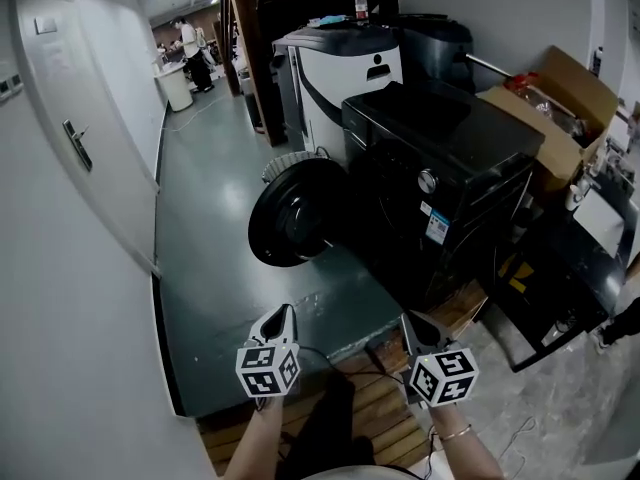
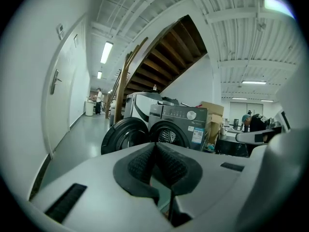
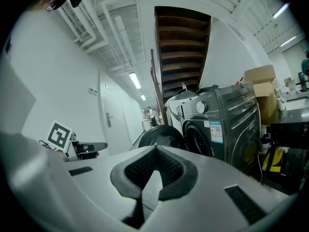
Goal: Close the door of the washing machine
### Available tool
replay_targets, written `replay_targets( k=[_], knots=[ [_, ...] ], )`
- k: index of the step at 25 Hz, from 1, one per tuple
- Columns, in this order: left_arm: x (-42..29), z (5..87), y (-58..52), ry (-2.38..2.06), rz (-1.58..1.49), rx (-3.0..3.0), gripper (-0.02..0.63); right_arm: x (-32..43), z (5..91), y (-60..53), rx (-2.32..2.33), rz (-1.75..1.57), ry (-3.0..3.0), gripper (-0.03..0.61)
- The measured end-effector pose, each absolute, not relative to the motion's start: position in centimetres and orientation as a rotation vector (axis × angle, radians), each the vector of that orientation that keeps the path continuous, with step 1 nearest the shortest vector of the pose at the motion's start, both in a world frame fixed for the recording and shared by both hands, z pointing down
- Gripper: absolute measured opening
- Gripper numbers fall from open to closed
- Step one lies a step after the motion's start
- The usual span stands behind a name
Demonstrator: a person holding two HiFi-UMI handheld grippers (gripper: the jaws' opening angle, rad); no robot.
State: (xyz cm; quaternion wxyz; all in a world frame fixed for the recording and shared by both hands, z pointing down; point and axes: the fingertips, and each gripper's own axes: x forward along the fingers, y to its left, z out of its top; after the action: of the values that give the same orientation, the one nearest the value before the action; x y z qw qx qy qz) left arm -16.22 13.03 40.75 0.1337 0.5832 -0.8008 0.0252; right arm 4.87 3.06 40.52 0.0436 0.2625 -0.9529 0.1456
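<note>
A black front-loading washing machine stands at the middle right on a wooden pallet. Its round door hangs swung wide open to the left, over the grey-green floor. Both grippers hover low in the head view, well short of the machine and touching nothing. My left gripper is shut and empty, and my right gripper is shut and empty too. In the left gripper view the door and drum opening lie straight ahead beyond the closed tips. The right gripper view shows the door left of the machine front.
A white wall with a closed door and handle runs along the left. Behind the washer stands a white appliance with a bottle on top. Cardboard boxes sit at right. The wooden pallet is underfoot. A person stands far down the corridor.
</note>
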Motion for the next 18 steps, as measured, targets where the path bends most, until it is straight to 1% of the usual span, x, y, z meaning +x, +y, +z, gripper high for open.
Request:
replay_targets(
  k=[10, 18],
  knots=[
    [-25.7, 41.6, 7.7, -2.350, 0.067, 1.646, 0.023, -4.3, 40.7, -1.3, 0.735, 0.470, -2.925, 0.006],
    [-34.5, 44.8, 1.6, -2.338, 0.078, 1.619, 0.023, -13.5, 43.7, -7.7, 0.683, 0.478, -2.881, 0.006]
  ],
)
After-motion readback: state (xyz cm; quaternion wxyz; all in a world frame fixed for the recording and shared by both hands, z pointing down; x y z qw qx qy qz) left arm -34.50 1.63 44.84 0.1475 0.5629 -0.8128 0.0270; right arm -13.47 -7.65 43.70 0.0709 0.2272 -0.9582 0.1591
